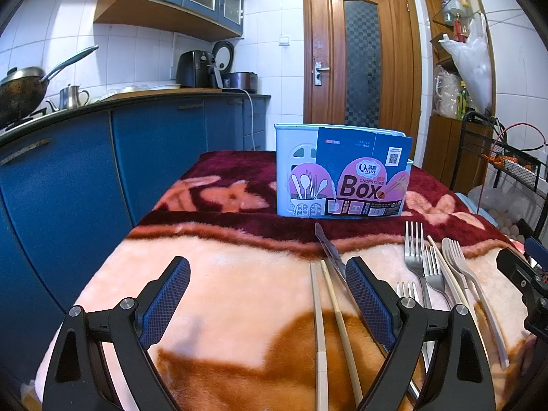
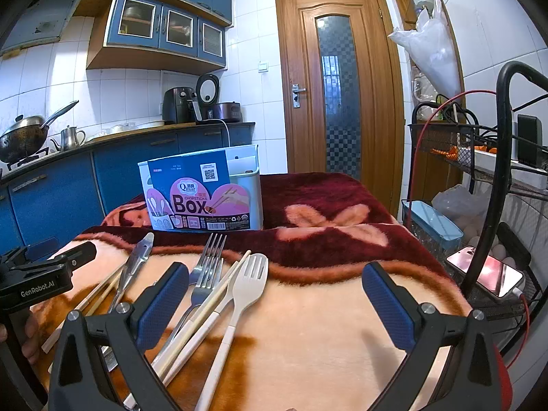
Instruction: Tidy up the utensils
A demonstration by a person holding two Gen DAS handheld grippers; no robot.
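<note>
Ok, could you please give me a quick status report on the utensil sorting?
Left hand-held gripper and right hand-held gripper open, empty. Metal forks, white plastic spork, cream chopsticks loose on the blanket. Pale blue chopsticks box unobstructed.

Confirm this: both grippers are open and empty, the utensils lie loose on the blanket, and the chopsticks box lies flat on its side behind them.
Wrong on the box. The chopsticks box stands upright behind the utensils, as both wrist views show. The rest holds: the left gripper and right gripper are open and empty, and the utensils lie loose on the blanket.
</note>
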